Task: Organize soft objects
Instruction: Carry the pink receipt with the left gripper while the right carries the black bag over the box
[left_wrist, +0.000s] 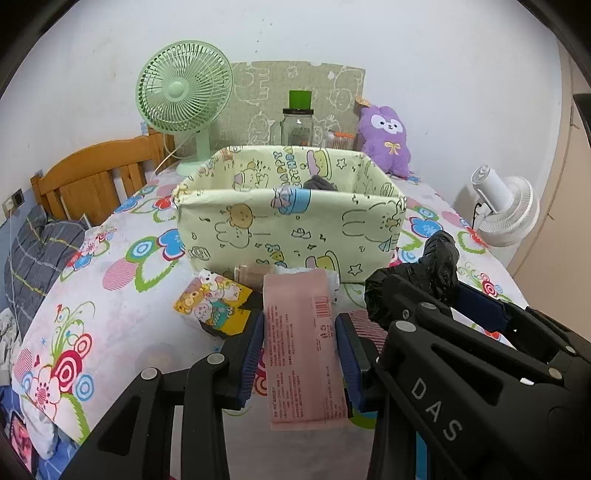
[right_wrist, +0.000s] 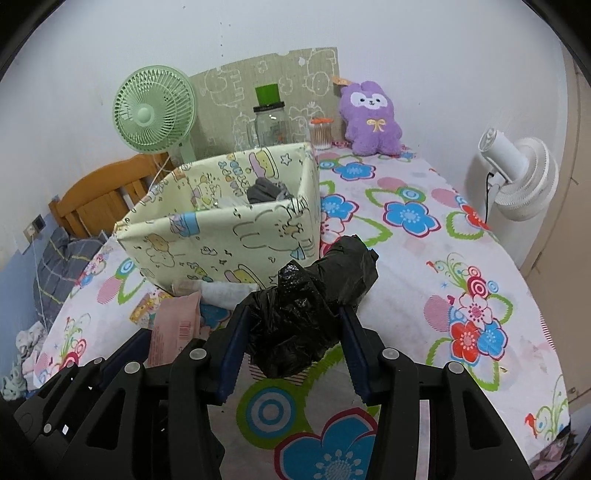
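My left gripper (left_wrist: 300, 328) is shut on a pink soft packet (left_wrist: 301, 339) and holds it above the table, in front of the pale yellow fabric bin (left_wrist: 288, 229). My right gripper (right_wrist: 293, 325) is shut on a crumpled black plastic bag (right_wrist: 306, 299), just right of the bin (right_wrist: 221, 236); the bag also shows in the left wrist view (left_wrist: 424, 273). A grey cloth (right_wrist: 264, 190) lies inside the bin. A yellow cartoon pouch (left_wrist: 212, 299) and a white soft item (right_wrist: 229, 293) lie on the flowered tablecloth (right_wrist: 424, 258) at the bin's front.
At the table's back stand a green fan (left_wrist: 184, 92), a glass jar with a green lid (left_wrist: 298, 122), a cotton swab holder (right_wrist: 320, 133) and a purple plush toy (right_wrist: 371, 118). A white fan (right_wrist: 521, 177) stands beyond the right edge, a wooden bed frame (left_wrist: 92, 173) on the left.
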